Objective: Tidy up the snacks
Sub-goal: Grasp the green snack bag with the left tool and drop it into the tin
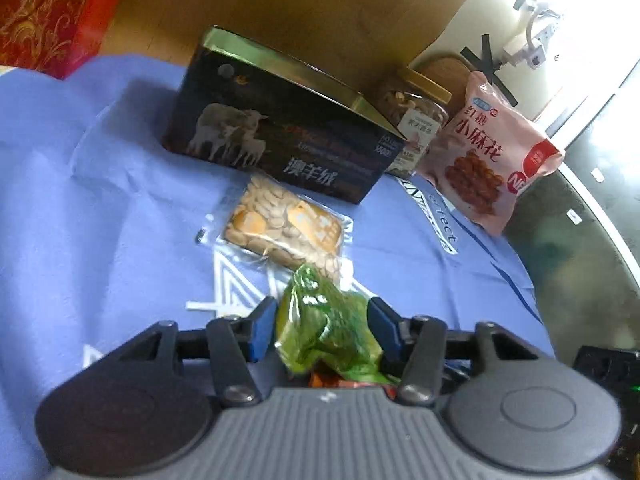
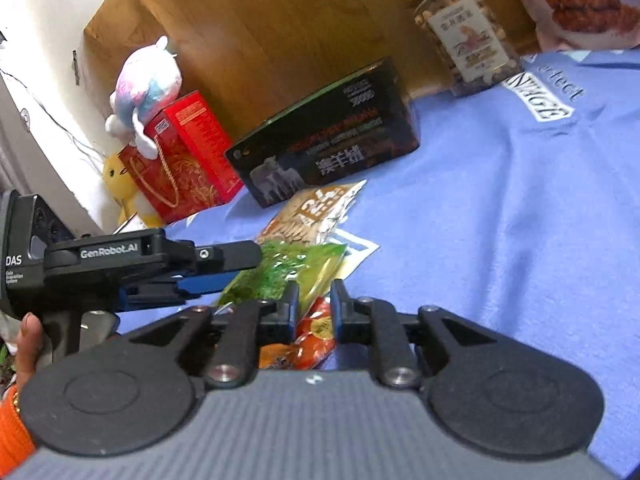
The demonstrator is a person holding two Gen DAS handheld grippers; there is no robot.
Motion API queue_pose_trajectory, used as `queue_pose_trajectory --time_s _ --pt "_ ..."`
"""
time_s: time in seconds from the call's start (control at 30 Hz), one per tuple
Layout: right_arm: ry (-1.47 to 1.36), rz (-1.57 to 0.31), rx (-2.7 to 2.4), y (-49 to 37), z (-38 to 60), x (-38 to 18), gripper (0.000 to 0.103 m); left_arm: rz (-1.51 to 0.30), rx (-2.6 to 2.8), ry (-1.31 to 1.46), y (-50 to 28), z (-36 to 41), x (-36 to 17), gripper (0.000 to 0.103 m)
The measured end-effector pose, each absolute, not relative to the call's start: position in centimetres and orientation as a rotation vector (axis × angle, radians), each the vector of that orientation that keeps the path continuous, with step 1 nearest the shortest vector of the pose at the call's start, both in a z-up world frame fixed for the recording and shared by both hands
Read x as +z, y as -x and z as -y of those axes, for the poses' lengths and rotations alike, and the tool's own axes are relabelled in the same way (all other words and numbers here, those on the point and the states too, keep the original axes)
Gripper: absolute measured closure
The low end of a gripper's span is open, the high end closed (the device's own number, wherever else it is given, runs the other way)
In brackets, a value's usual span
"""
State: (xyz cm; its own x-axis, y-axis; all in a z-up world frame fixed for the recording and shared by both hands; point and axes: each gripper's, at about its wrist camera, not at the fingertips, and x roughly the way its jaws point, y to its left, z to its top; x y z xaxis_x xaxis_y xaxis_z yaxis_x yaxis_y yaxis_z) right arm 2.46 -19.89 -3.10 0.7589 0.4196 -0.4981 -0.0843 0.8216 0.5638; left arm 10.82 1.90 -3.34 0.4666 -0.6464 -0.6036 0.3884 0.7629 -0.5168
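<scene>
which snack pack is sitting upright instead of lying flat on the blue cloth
The pink twist-snack bag, standing at the far right beside the nut jar. The clear seed pack lies flat in front of the dark box.

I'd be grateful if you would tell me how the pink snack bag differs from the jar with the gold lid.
The pink snack bag is soft and opaque, with its contents only pictured on the front; the jar is rigid and clear, so its contents show. The pink snack bag leans back, while the jar stands upright. The pink snack bag is the broader of the two, and the jar is narrow with a gold lid. Both stand at the far edge of the blue cloth, untouched.
</scene>
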Motion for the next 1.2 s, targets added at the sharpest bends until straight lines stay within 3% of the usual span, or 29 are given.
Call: queue_pose_trajectory --time_s 0.03,0.33,0.6,0.7,0.73,0.77,0.9,1.2 --pt "-0.541 -0.664 0.287 -2.8 19.7 -3.1 0.081 -0.872 -0.642 0.3 -10.8 -1.4 -3.4 0.067" --pt "-0.547 -0.644 0.343 -4.9 19.5 -2.4 0.096 -0.805 -0.693 0.328 -11.3 -1.9 0.2 0.085" --pt "-0.474 -0.514 0.388 -9.0 18.6 1.7 0.097 -0.685 -0.689 0.332 -15.9 -2.1 5.6 0.085" --pt "-0.454 -0.478 0.371 -12.5 18.7 3.3 0.098 -0.648 -0.65 0.314 -19.3 -1.2 6.9 0.081" --pt "-0.437 -0.46 0.355 -13.9 18.6 3.9 0.097 -0.646 -0.623 0.297 -20.7 -0.8 6.7 0.064" --pt "-0.414 -0.446 0.333 -15.3 18.6 4.3 0.092 -0.655 -0.591 0.268 -22.0 -0.3 6.4 0.054" --pt "-0.344 -0.465 0.222 -18.2 19.1 3.8 0.086 -0.741 -0.479 0.175 -24.9 0.2 3.9 0.057" --pt "-0.431 -0.506 0.237 -9.3 21.8 -0.1 0.087 -0.651 -0.511 0.281 -18.5 -3.6 3.8 0.057"
